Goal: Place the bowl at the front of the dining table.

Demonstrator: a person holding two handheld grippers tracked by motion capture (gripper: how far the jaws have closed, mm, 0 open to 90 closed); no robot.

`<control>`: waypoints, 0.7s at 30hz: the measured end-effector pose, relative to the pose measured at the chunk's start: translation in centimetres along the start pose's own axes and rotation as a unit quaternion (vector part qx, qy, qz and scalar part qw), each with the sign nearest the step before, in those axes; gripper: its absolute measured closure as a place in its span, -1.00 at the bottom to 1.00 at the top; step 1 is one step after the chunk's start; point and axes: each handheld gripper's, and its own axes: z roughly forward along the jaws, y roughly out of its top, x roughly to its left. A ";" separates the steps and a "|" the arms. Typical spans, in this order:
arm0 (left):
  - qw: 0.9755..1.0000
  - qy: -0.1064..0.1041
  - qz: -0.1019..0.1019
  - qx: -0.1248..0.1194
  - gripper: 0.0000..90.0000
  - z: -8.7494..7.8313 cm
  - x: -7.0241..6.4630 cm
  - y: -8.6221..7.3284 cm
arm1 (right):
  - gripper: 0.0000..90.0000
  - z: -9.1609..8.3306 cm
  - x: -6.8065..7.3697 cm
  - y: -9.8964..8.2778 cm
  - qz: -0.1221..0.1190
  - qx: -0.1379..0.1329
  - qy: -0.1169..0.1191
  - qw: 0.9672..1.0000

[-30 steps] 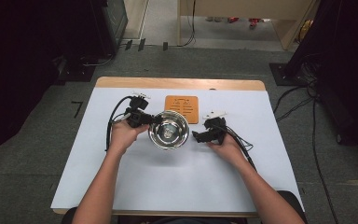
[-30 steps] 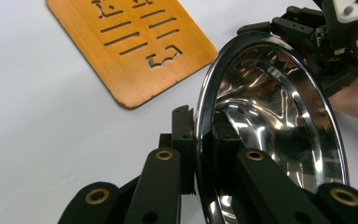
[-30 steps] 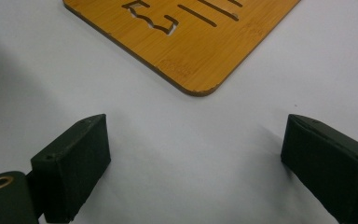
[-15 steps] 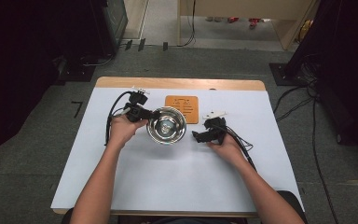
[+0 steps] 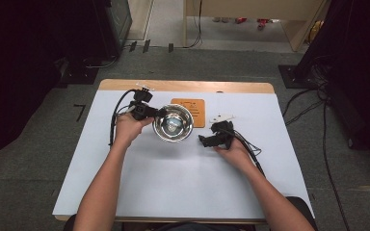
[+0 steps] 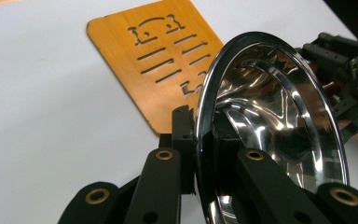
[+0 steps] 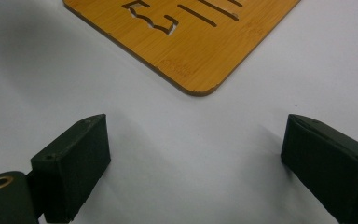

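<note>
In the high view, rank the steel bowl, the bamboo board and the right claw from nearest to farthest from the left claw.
1. Steel bowl: its rim is clamped in the left claw.
2. Bamboo board: just behind the bowl, toward the table's far edge.
3. Right claw: beyond the bowl, on the person's right.

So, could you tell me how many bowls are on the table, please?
1. The steel bowl sits mid-table, beside the wooden board, its rim clamped in the left gripper. I see no others hidden.
</note>
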 end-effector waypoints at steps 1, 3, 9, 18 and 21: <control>1.000 0.005 0.002 0.001 0.88 0.1 -0.1 0.3 | -0.84 0.0 0.0 0.0 0.000 0.000 0.000 1.000; 1.000 0.006 0.005 0.001 0.88 0.3 -0.1 0.6 | -0.84 0.0 0.0 0.0 0.000 0.000 0.000 1.000; 1.000 0.004 0.003 0.000 0.88 0.9 0.1 1.1 | -0.84 0.0 0.0 0.0 0.000 0.000 0.000 1.000; 1.000 0.006 0.004 -0.002 0.88 1.3 0.1 1.9 | -0.84 0.0 0.0 0.0 0.001 0.000 0.000 1.000; 1.000 0.004 0.002 -0.002 0.88 1.6 0.1 2.0 | -0.84 0.0 0.0 0.0 0.000 0.000 0.000 1.000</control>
